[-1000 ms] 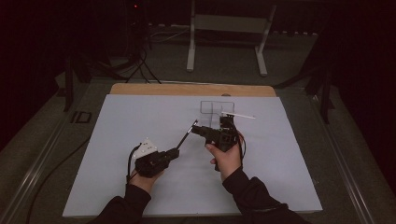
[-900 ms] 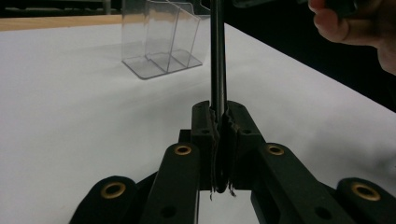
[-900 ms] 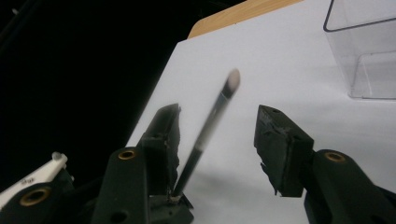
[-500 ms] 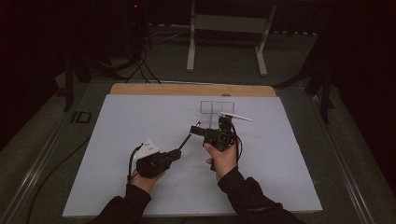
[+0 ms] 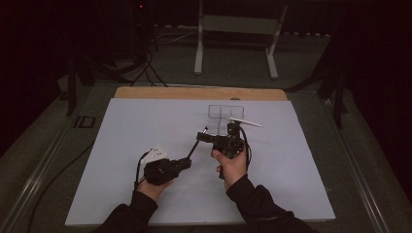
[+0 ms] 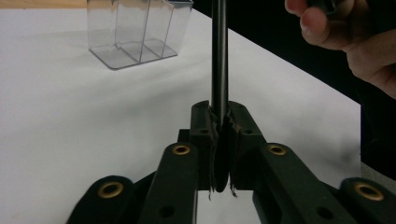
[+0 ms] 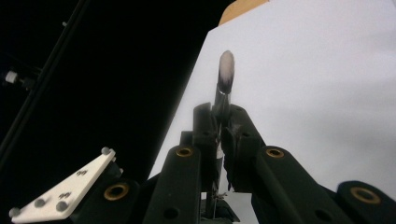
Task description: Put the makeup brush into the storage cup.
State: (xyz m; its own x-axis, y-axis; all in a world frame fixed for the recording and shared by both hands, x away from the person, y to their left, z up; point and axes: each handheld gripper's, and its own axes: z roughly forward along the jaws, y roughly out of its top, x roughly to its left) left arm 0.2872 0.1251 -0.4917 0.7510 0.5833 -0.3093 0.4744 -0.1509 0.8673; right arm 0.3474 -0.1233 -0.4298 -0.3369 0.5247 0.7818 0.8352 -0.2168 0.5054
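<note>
In the high view, lower centre-left, the left gripper is closed on the low end of a thin black brush. The brush goes up to the right, above the white table. At centre, the right gripper has just closed its jaws on the brush near the tip. Upper centre, a clear box w/ compartments stands apart.
</note>
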